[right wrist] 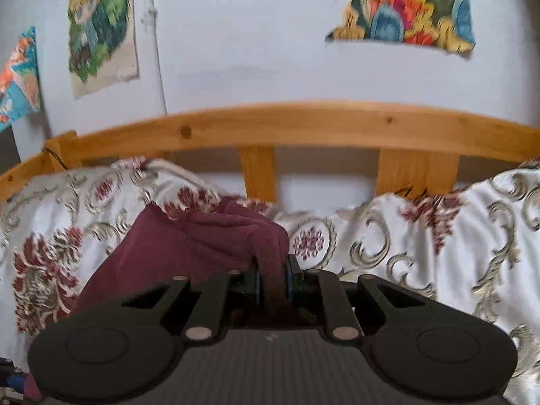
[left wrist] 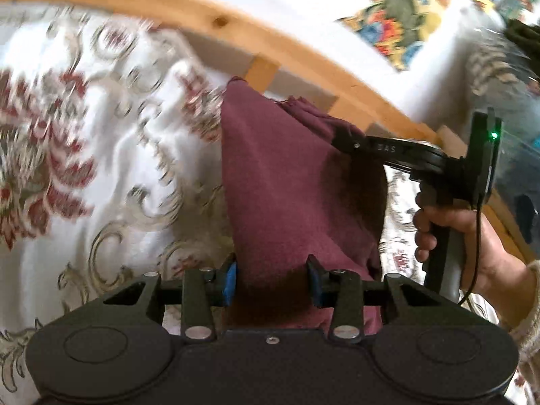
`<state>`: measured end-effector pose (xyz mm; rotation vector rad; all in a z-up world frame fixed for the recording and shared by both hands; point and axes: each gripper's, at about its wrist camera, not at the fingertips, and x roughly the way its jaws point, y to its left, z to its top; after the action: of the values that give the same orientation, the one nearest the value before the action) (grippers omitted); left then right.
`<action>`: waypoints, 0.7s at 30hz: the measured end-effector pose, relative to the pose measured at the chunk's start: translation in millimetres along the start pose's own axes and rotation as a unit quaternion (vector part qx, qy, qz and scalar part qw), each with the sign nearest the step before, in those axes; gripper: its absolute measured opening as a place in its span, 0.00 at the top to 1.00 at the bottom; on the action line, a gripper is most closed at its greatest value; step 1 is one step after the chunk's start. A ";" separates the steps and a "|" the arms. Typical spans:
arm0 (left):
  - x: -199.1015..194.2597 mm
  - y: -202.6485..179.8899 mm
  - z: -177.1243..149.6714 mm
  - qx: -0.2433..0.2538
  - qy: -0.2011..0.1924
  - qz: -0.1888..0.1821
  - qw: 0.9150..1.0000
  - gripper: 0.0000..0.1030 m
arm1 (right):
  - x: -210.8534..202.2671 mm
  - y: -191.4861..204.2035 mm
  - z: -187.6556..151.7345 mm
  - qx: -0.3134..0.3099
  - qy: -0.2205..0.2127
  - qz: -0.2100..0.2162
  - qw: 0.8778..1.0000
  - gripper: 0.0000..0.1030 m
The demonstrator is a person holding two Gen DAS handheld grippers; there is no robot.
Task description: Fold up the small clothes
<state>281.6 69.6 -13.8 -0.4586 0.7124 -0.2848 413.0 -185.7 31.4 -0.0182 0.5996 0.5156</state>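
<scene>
The maroon garment hung lifted above the bed, stretched between the two tools over the white bedspread with its red and grey floral pattern.

In the left wrist view, the left tool had its blue-padded fingers set apart, with the near edge of the cloth passing between them and draping down toward the camera. The fingers stood spread wider than the fabric's thickness; whether either pad actually pressed the cloth could not be told. The right tool came in from the right side, reaching level across the frame, its tip buried in a bunched corner of the garment. The right hand was wrapped around its upright handle, knuckles toward the camera, wrist angled up from the lower right.

In the right wrist view, the right tool had its fingers pressed together on a thick fold of the maroon garment, pinching it. From there the cloth fell away to the left and down onto the bedspread. The tool pointed toward the wooden bed rail, with the pale wall and a colourful cloth hanging behind it.
</scene>
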 end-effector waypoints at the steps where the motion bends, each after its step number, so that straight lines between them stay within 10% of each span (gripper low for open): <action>1: 3.9 6.5 0.2 -0.011 0.007 0.000 1.000 0.59 | 5.9 1.6 -2.8 0.001 0.003 -0.002 1.000 0.84; 9: 19.5 23.4 -4.2 -0.025 0.021 0.007 0.999 0.56 | 39.8 -22.5 -19.2 0.084 0.029 -0.012 0.996 0.80; 16: 25.2 31.1 -5.2 -0.029 0.029 0.007 0.999 0.54 | 46.9 -66.5 -36.5 0.245 0.054 0.020 0.968 0.66; 21: 25.5 28.5 -5.7 -0.022 0.030 0.012 0.999 0.52 | 34.8 -26.3 -15.1 0.069 0.025 -0.045 0.996 0.46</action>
<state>298.9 82.2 -46.0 -0.4845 0.7828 -0.2609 441.7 -195.2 -3.5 0.0735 0.6793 0.3861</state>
